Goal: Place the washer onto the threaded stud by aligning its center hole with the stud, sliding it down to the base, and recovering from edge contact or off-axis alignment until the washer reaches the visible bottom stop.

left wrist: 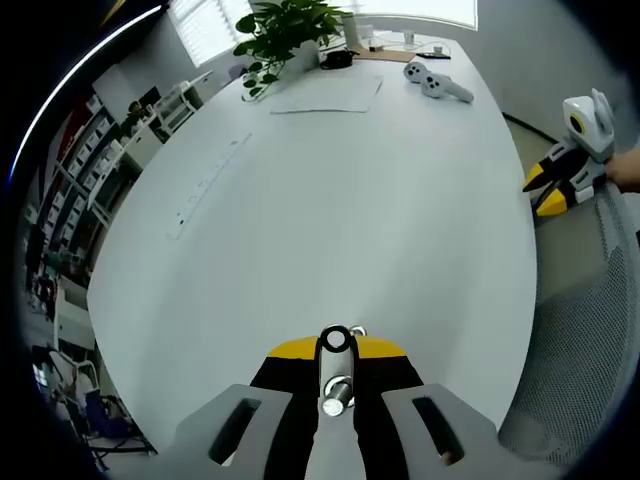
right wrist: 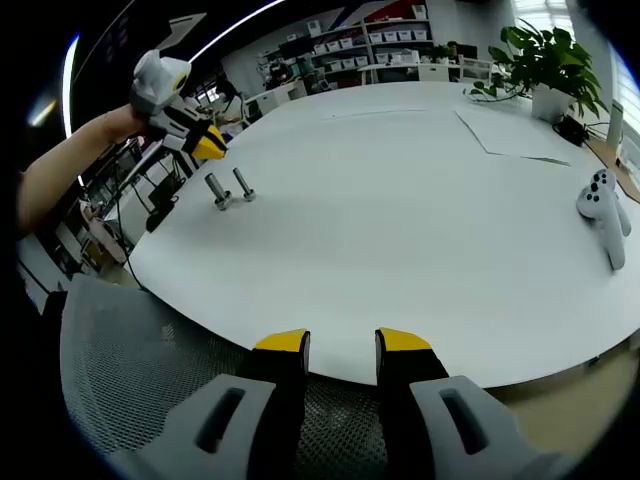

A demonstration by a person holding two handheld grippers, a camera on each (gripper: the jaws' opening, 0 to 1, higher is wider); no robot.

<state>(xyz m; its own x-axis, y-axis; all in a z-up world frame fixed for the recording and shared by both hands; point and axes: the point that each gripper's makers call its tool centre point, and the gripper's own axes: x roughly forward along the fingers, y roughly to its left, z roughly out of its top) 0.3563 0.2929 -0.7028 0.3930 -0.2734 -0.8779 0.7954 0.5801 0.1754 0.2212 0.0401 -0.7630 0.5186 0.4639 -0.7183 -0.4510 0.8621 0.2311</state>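
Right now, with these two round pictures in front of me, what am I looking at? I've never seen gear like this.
A person holds a two-jaw gripper in each hand, and each gripper carries a fisheye camera looking along its own jaws. The left gripper hangs over two metal studs standing on the white table. I cannot tell whether it grips anything. The right gripper is open and empty at the table's edge. Farther off are white controllers and a potted plant.

White table [left wrist: 330,190], potted plant [left wrist: 287,35], 2 white controllers [right wrist: 604,218], mesh chair [right wrist: 130,370], storage shelves [right wrist: 385,45]
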